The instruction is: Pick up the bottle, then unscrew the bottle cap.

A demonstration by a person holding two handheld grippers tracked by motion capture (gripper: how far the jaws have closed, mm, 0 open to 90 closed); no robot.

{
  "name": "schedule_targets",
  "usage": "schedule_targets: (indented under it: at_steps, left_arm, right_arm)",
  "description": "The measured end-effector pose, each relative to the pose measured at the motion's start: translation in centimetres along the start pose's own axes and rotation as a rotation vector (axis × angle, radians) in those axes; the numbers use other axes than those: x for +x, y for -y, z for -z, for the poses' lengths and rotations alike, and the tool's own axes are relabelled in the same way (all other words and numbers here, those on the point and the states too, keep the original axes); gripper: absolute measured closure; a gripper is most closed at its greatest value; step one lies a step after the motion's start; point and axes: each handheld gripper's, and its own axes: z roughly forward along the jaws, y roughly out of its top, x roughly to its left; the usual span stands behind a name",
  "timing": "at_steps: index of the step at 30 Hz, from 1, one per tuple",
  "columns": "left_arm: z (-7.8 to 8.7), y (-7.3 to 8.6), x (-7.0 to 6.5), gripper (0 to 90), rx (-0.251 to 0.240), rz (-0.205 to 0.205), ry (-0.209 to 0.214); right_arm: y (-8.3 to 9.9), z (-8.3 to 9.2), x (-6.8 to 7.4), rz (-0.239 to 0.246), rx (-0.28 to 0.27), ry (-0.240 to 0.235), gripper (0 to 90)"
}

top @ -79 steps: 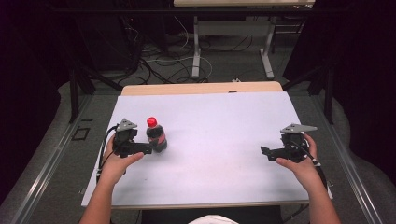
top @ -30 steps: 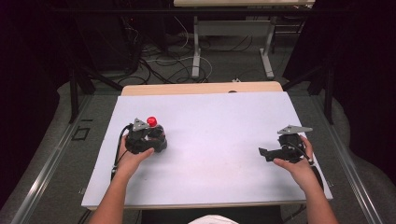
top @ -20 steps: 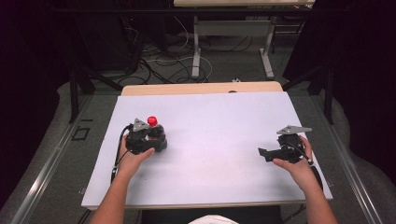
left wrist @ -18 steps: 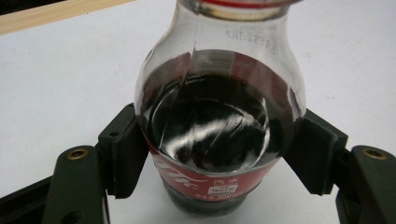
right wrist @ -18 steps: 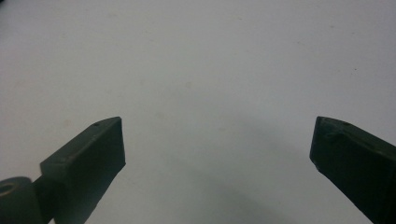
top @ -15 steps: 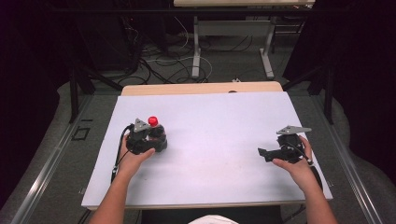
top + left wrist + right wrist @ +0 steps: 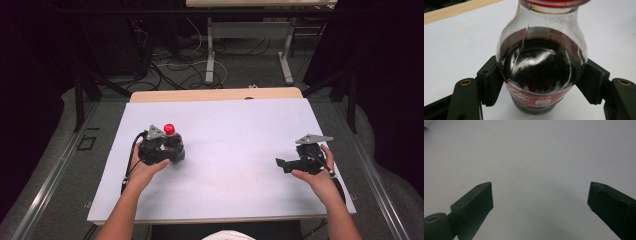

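Red-capped clear plastic bottle of dark soda (image 7: pixel 541 65) is pinched by the left gripper (image 7: pixel 541 85); right gripper (image 7: pixel 540 195), spread empty, waits well apart; carrying remains.

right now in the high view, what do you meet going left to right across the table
left hand → left gripper shut on the bottle → bare table → right gripper, jaws apart with nothing between → right hand

My left tongs (image 7: pixel 167 152) are covering most of the bottle (image 7: pixel 172 142) from above, leaving just its red cap (image 7: pixel 169 129) peeking out. Close up, the top edge is cutting that cap off, the label's small print (image 7: pixel 541 100) is staying unreadable, and the bottle's base is hiding from me.
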Motion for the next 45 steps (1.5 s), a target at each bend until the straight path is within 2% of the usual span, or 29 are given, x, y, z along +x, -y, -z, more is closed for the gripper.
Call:
schedule_targets:
  at_steps: [3,5,7,9,11,12,13,16,17,18,21,24,25,30,33,34,35,36,37,38,39,41,42,45]
  left_arm:
    - [0.2,-0.6,-1.1,30.1,0.001,-0.02,0.016]
    - [0.2,-0.9,-1.8,30.1,-0.022,-0.026,0.035]
    - [0.3,-1.4,-2.6,30.1,-0.023,-0.04,0.057]
    - [0.3,-1.8,-3.4,30.0,-0.023,-0.057,0.072]
    - [0.1,-2.4,-4.6,30.0,-0.015,-0.082,0.101]
    - [0.1,-2.4,-4.6,30.0,-0.015,-0.082,0.101]
    - [-0.2,-2.8,-5.4,30.0,-0.015,-0.095,0.118]
    - [-0.4,-3.1,-6.1,30.0,-0.017,-0.108,0.131]
    - [-0.5,-3.3,-6.4,30.0,-0.004,-0.115,0.143]
    - [-0.7,-3.4,-6.7,30.0,-0.014,-0.117,0.144]
    - [-1.2,-3.7,-7.6,30.0,-0.003,-0.121,0.163]
    - [-1.7,-3.9,-8.4,30.0,-0.001,-0.141,0.168]
    - [-1.8,-3.9,-8.5,30.0,0.01,-0.145,0.174]
    - [-2.5,-4.0,-9.4,30.0,0.02,-0.159,0.19]
    - [-2.8,-4.0,-9.6,30.0,0.027,-0.161,0.202]
    - [-3.0,-3.9,-9.8,30.0,0.02,-0.148,0.199]
    - [-3.1,-3.9,-9.9,30.0,0.021,-0.16,0.204]
    - [-3.3,-3.9,-10.0,30.0,0.022,-0.149,0.207]
    - [-3.4,-3.9,-10.1,30.0,0.021,-0.158,0.206]
    - [-3.4,-3.9,-10.3,30.0,0.02,-0.149,0.211]
    - [-3.5,-3.9,-10.3,30.0,0.017,-0.162,0.208]
    - [-3.8,-3.9,-10.5,30.0,0.009,-0.162,0.213]
    - [-3.8,-3.9,-10.7,30.0,0.016,-0.153,0.217]
    - [-4.0,-3.9,-10.9,30.0,0.019,-0.169,0.214]
  right_arm:
    - [-0.4,0.2,0.3,0.02,-0.016,-0.005,8.0]
    - [-0.7,0.5,0.6,0.032,-0.02,-0.017,12.1]
    - [-1.3,0.8,1.0,0.04,-0.026,-0.035,14.9]
    - [-2.2,1.0,1.7,0.079,-0.05,-0.06,16.4]
    - [-2.9,1.2,2.3,0.105,-0.05,-0.076,19.8]
    - [-2.9,1.2,2.3,0.105,-0.05,-0.076,19.8]
    - [-3.7,1.3,3.1,0.125,-0.051,-0.094,23.8]
    - [-4.6,1.5,3.7,0.144,-0.061,-0.11,26.4]
    - [-5.6,1.8,4.4,0.148,-0.073,-0.147,28.2]
    - [-6.0,1.8,4.7,0.152,-0.085,-0.158,30.0]
    - [-6.8,1.9,5.2,0.155,-0.087,-0.178,30.5]
    - [-8.5,1.9,6.5,0.191,-0.086,-0.209,31.3]
    - [-8.8,1.9,6.8,0.207,-0.083,-0.212,31.6]
    - [-10.0,1.8,8.0,0.224,-0.087,-0.248,32.8]
    - [-10.7,1.6,8.8,0.236,-0.093,-0.267,33.1]
    - [-10.8,1.6,9.0,0.242,-0.092,-0.274,33.1]
    - [-11.0,1.5,9.2,0.254,-0.095,-0.283,33.2]
    - [-11.3,1.5,9.7,0.257,-0.093,-0.293,34.4]
    - [-11.3,1.5,9.7,0.257,-0.093,-0.293,34.4]
    - [-11.4,1.4,9.9,0.263,-0.097,-0.294,34.5]
    - [-11.6,1.4,10.1,0.271,-0.099,-0.294,34.9]
    - [-11.8,1.4,10.4,0.278,-0.102,-0.296,38.5]
    - [-11.8,1.4,10.6,0.279,-0.097,-0.3,38.5]
    - [-12.0,1.3,10.9,0.271,-0.093,-0.308,41.2]
